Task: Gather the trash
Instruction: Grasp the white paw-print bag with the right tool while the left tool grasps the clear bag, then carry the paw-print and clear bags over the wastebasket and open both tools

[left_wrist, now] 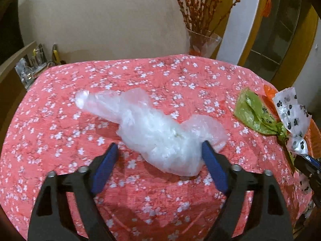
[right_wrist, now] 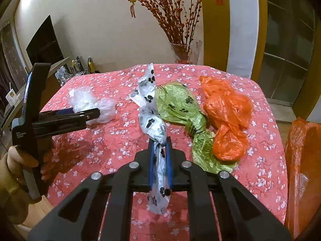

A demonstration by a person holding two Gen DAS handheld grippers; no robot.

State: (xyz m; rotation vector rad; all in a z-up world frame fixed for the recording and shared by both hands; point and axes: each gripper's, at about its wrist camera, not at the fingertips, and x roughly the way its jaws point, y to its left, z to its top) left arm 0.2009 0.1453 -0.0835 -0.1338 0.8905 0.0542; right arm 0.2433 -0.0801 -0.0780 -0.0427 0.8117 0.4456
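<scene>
A crumpled clear plastic bag lies on the pink flowered tablecloth. My left gripper is open and straddles its near end; the right-hand pad touches the plastic and the left-hand pad stands apart from it. My right gripper is shut on a white bag with black paw prints, which is lifted and hangs through the jaws. A green paw-print bag and an orange bag lie just right of it on the cloth.
A large orange bag stands open beyond the table's right edge. A glass vase of red branches is at the far edge. A shelf with small items sits far left. A person's hand holds the left gripper.
</scene>
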